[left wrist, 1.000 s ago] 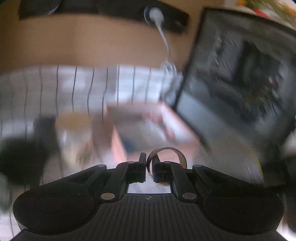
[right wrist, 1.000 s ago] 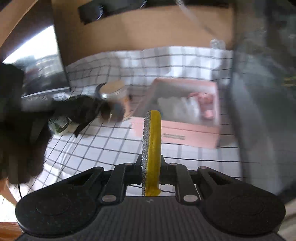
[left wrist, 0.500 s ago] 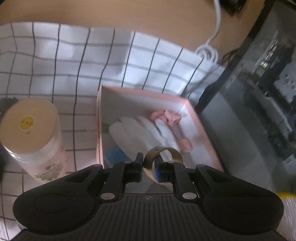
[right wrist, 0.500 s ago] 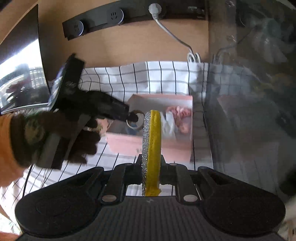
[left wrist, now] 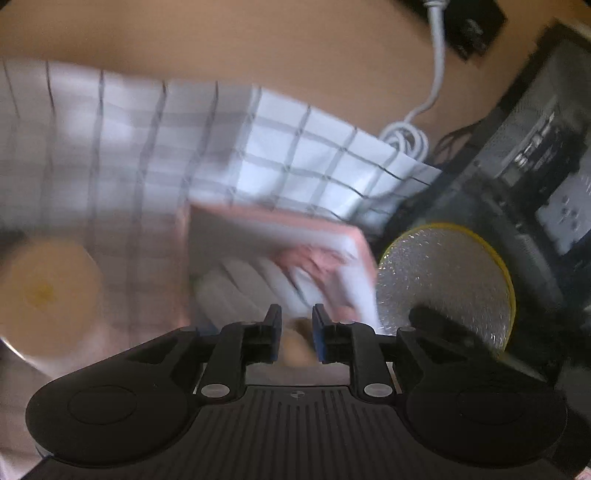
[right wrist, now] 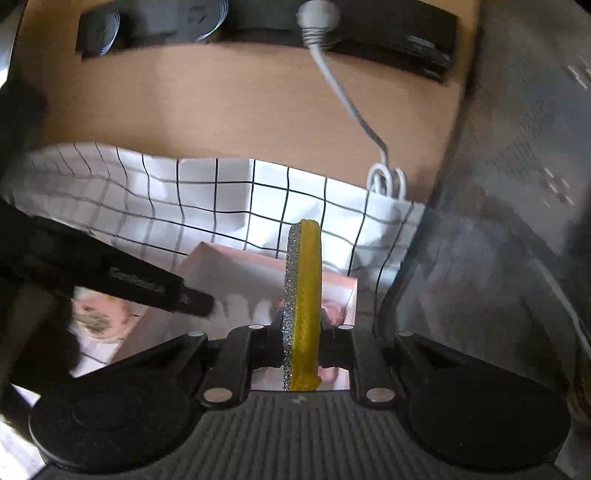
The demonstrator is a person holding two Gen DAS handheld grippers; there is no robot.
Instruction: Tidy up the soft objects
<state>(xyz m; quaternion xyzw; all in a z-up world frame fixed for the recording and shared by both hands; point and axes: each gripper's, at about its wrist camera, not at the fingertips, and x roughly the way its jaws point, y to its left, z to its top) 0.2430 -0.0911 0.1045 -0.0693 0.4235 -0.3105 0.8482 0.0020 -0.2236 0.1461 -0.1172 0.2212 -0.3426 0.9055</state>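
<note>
A pink box (left wrist: 280,219) stands on the checked cloth and holds a white glove (left wrist: 240,291) and a pink soft item (left wrist: 314,258). My left gripper (left wrist: 296,328) hovers over its near end. Its jaws are opening, and a blurred brown ring (left wrist: 295,345) shows in the gap, with the pads off it. My right gripper (right wrist: 301,332) is shut on a round yellow sponge (right wrist: 303,295) with a glittery silver face, held upright on edge above the box (right wrist: 240,266). In the left wrist view the sponge (left wrist: 443,280) sits at the box's right corner. The left gripper (right wrist: 147,284) reaches in from the left.
A jar with a tan lid (left wrist: 44,291) stands left of the box. A dark computer case (left wrist: 535,147) walls off the right side. A white coiled cable (left wrist: 406,136) runs up to a black power strip (right wrist: 258,22) on the brown wall behind.
The left gripper's jaws have parted from the ring they pinched. The right gripper has carried the sponge closer, up to the box and beside the left gripper.
</note>
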